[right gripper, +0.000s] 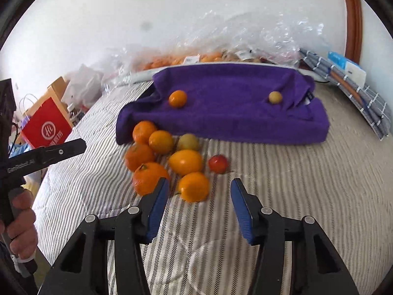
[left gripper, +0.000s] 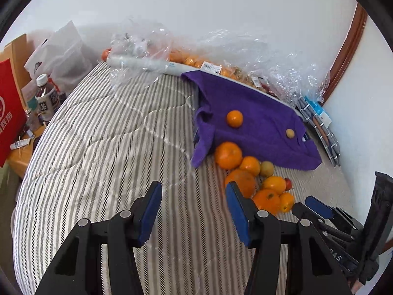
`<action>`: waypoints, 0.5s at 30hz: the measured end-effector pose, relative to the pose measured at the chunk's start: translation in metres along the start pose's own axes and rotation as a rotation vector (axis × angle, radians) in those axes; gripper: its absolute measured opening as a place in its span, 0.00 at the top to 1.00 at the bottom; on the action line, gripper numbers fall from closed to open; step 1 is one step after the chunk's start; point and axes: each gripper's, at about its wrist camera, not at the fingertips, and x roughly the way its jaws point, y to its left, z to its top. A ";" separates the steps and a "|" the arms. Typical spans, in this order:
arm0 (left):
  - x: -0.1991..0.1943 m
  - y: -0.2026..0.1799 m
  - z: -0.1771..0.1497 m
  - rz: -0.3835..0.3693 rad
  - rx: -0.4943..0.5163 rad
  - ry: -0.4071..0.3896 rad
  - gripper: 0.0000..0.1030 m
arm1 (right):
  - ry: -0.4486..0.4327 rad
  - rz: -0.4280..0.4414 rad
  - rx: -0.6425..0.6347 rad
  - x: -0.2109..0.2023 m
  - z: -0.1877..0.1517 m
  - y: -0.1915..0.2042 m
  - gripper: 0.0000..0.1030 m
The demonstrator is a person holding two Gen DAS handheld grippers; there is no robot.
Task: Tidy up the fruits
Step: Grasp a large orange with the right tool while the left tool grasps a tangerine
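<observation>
A purple towel [right gripper: 233,113] lies over a tray on the striped bed; it also shows in the left wrist view [left gripper: 258,123]. On it sit a small orange [right gripper: 177,98] and a small yellow-green fruit [right gripper: 275,97]. In front lies a pile of several oranges [right gripper: 149,177], a yellow lemon [right gripper: 186,162], another orange-yellow fruit [right gripper: 194,186], a pale green fruit [right gripper: 188,142] and a small red fruit [right gripper: 218,163]. My right gripper [right gripper: 200,196] is open just before the pile, empty. My left gripper [left gripper: 194,204] is open, empty, left of the pile [left gripper: 245,172].
Crumpled clear plastic bags [right gripper: 221,41] with more oranges lie behind the towel by the white wall. A folded checked cloth [right gripper: 363,98] is at the right. A red bag [right gripper: 46,127], bottles [left gripper: 46,98] and clutter stand on a side table left of the bed.
</observation>
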 end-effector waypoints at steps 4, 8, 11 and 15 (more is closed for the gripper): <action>0.000 0.003 -0.006 0.024 0.028 -0.002 0.50 | 0.045 0.013 0.013 0.020 -0.003 0.002 0.61; 0.008 -0.003 -0.009 0.006 0.033 0.010 0.50 | 0.045 0.016 0.010 0.025 -0.006 0.002 0.65; 0.016 -0.015 -0.010 -0.028 0.040 0.013 0.50 | 0.019 0.002 0.003 0.017 -0.008 -0.004 0.67; 0.027 -0.032 -0.005 -0.083 0.032 0.015 0.50 | -0.008 -0.030 0.006 0.003 -0.009 -0.025 0.78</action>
